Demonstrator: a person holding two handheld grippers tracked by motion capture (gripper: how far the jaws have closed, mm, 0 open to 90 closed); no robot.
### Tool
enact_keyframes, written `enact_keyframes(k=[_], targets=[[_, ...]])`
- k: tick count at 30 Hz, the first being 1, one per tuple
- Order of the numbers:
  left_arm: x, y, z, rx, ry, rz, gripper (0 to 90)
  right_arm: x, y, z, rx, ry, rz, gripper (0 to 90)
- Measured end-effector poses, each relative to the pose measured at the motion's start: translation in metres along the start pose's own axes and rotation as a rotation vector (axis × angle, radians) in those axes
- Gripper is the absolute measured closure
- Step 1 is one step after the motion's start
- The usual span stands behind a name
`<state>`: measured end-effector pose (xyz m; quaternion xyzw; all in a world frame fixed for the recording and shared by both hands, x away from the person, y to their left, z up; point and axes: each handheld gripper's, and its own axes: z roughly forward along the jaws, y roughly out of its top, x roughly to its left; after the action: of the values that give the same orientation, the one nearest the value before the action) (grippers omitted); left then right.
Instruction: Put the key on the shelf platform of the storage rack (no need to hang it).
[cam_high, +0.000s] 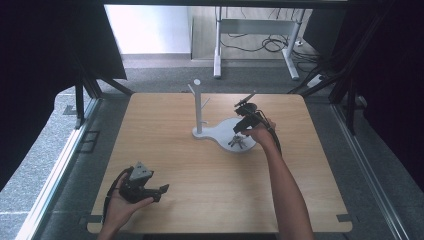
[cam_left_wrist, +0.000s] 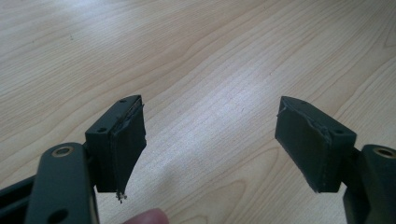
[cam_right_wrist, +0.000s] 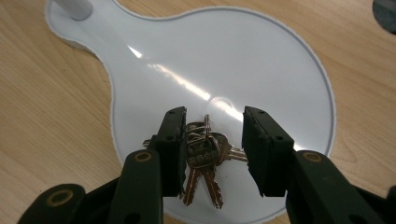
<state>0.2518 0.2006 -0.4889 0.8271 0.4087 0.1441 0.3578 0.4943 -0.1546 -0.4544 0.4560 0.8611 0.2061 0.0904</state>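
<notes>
We see a pale wooden surface (cam_high: 200, 165) with rounded corners standing on grey carpeted floor (cam_high: 45, 165), with dark curtains (cam_high: 45, 45) hanging at both sides. Beyond its far edge we see a white-legged desk frame (cam_high: 255, 35) with black cables (cam_high: 272, 44) looped on the floor beneath it, and a bright white wall panel (cam_high: 147, 27) to the left.

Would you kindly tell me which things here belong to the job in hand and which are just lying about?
In the job:
- keys
- white tray with its peg stand
- right hand-held gripper, open around the keys

Lying about:
- left hand-held gripper, open over bare table
- desk frame and cables on the floor
</notes>
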Motion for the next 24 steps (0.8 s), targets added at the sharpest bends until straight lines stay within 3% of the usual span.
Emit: enact_keyframes(k=[12,24], targets=[[-0.001,0.000,0.003,0.008,-0.001,0.005,24.7,0.007,-0.024,-0.024,-0.069,0.066,-0.055,53.9],[-0.004,0.000,0.005,0.019,-0.003,0.008,24.7,0.003,-0.062,-0.039,-0.100,0.081,-0.075,51.5]])
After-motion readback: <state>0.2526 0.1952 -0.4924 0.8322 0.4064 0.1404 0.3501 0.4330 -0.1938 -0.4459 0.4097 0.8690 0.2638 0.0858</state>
